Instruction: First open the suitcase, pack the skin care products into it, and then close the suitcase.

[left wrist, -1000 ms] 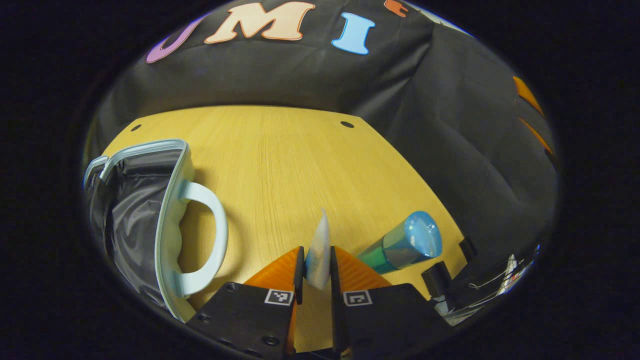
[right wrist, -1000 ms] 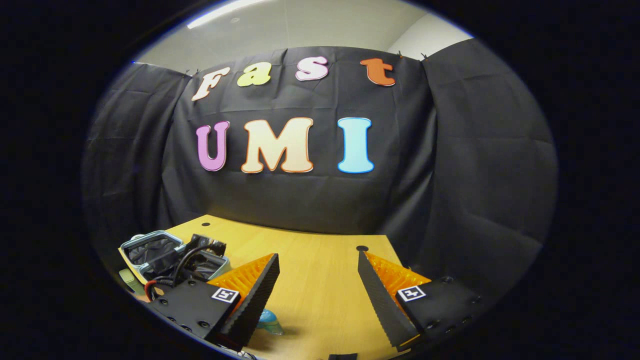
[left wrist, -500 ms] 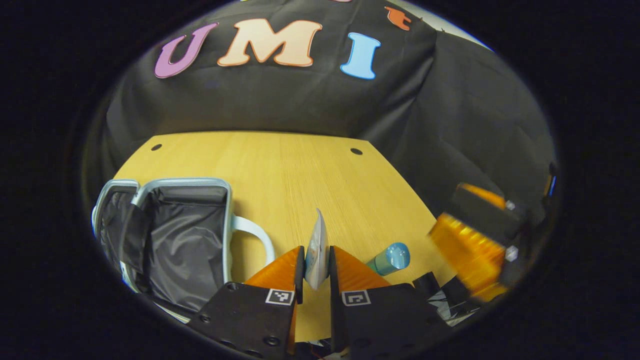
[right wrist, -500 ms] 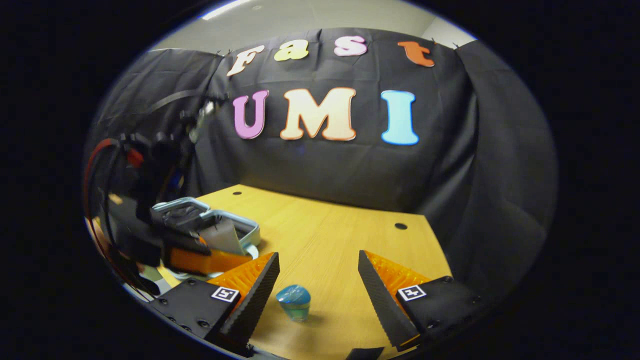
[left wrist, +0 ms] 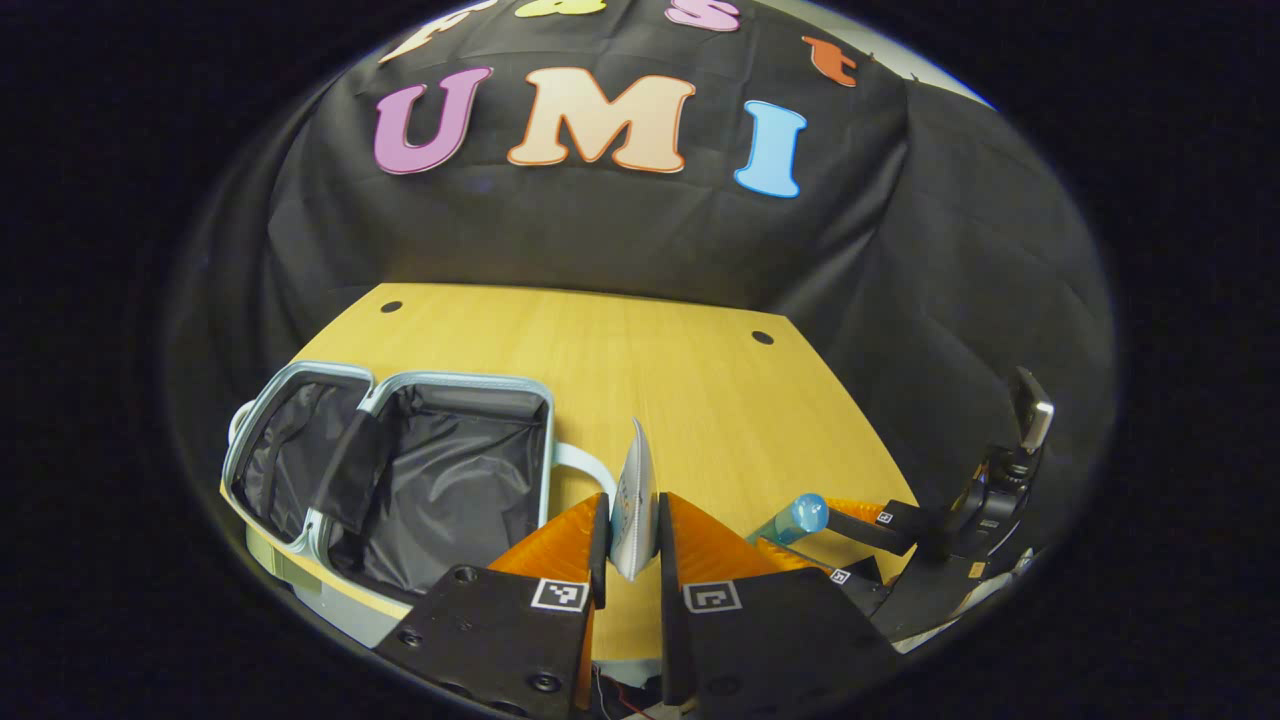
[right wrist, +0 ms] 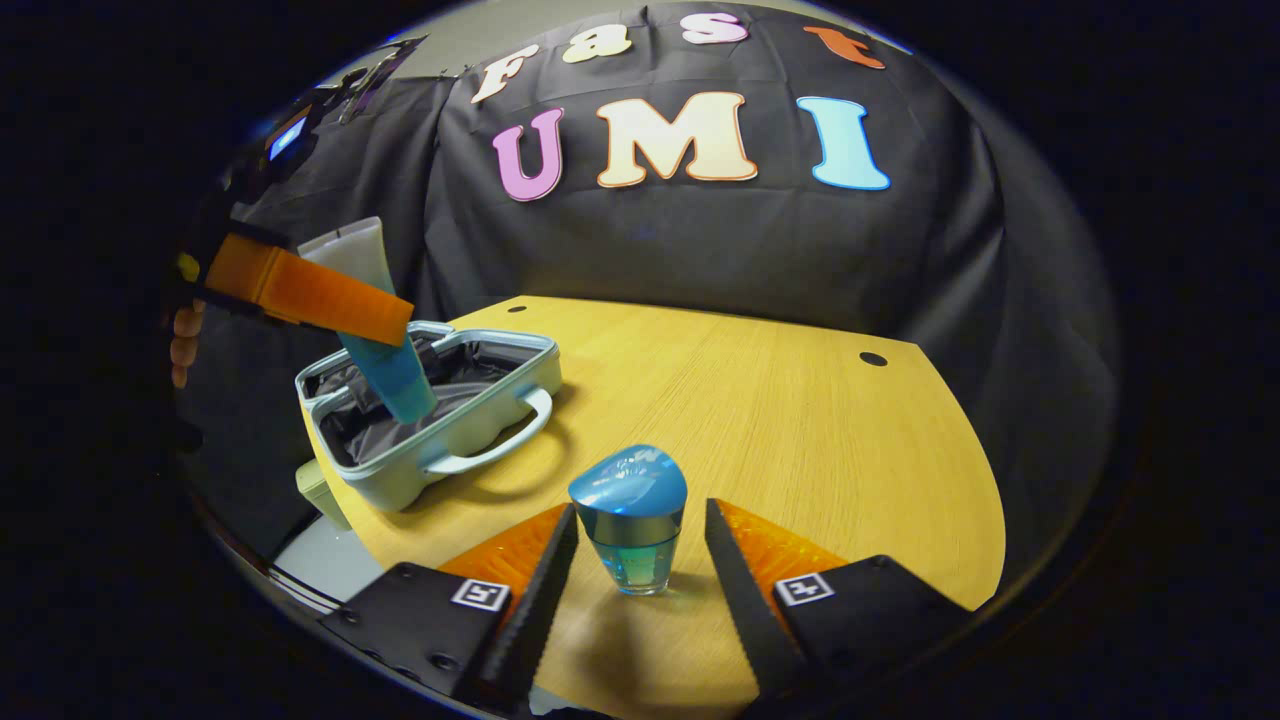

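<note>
The pale blue suitcase (left wrist: 400, 470) lies open on the table, its dark lining showing and its handle toward the table's middle. My left gripper (left wrist: 630, 505) is shut on a white and teal tube (left wrist: 634, 490), seen edge-on. In the right gripper view the left gripper (right wrist: 385, 320) holds that tube (right wrist: 385, 360) cap-down above the open suitcase (right wrist: 470, 420). A blue-capped bottle (right wrist: 630, 520) stands upright between my right gripper's (right wrist: 640, 508) fingers, which sit close on either side with small gaps. The left gripper view shows the right gripper (left wrist: 805, 530) around the bottle (left wrist: 800, 515).
The wooden table (right wrist: 760, 400) has bare room behind and to the right of the bottle. A pale green thing (right wrist: 320, 490) lies at the table's left edge beside the suitcase. A hand (right wrist: 183, 345) holds the left gripper. Black cloth walls close the back and sides.
My left gripper has risen with the tube and now hangs over the open suitcase. My right gripper has come down around the bottle, and its fingers have narrowed.
</note>
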A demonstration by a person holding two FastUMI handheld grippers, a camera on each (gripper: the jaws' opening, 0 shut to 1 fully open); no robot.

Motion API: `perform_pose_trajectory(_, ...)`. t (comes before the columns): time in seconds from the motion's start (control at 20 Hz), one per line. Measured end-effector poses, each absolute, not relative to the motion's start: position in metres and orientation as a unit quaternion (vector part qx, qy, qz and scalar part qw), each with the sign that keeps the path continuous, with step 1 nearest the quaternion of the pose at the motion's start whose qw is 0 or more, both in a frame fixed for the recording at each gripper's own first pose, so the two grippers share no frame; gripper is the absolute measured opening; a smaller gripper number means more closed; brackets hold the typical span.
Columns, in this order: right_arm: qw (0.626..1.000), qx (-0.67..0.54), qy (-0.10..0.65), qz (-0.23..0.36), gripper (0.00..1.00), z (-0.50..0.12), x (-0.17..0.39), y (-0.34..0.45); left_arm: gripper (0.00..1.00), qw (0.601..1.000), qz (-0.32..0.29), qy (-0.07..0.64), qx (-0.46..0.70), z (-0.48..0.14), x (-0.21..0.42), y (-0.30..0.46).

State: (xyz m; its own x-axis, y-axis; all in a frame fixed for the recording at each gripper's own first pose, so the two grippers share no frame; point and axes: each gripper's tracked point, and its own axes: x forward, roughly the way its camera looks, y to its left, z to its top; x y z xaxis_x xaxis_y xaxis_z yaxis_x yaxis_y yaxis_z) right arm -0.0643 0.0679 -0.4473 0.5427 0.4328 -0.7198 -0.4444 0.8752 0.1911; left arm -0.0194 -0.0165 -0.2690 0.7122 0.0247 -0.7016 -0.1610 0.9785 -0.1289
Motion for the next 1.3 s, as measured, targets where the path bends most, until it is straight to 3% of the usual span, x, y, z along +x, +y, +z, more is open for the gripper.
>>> perform_pose_trajectory(0.1, 0.878, -0.01, 0.405, 0.255, 0.55, -0.45, -0.061, 0.07, 0.2, 0.915, 0.069, 0.387, -0.091, -0.273, -0.035, -0.009)
perform_pose_trajectory(0.25, 0.868, 0.013, 0.421, 0.264, 0.48, -0.447, -0.059, 0.077, 0.2, 0.905, 0.097, 0.406, -0.078, -0.278, -0.052, 0.011)
perform_pose_trajectory(0.5, 0.866, 0.025, 0.416, 0.278, 0.53, -0.408, -0.042, 0.102, 0.2, 0.876, 0.119, 0.464, -0.057, -0.301, -0.069, 0.066)
perform_pose_trajectory(0.6, 0.865, 0.041, 0.411, 0.285, 0.48, -0.384, -0.033, 0.122, 0.2, 0.858, 0.124, 0.496, -0.045, -0.318, -0.073, 0.09)
perform_pose_trajectory(0.8, 0.842, 0.073, 0.421, 0.329, 0.48, -0.351, -0.03, 0.182, 0.2, 0.832, 0.114, 0.539, -0.061, -0.356, -0.068, 0.119)
perform_pose_trajectory(1.05, 0.798, 0.133, 0.474, 0.347, 0.51, -0.351, -0.051, 0.252, 0.21, 0.814, 0.079, 0.569, -0.088, -0.388, -0.063, 0.135)
perform_pose_trajectory(1.3, 0.774, 0.118, 0.518, 0.343, 0.51, -0.375, -0.062, 0.3, 0.24, 0.831, 0.043, 0.546, -0.099, -0.399, -0.041, 0.155)
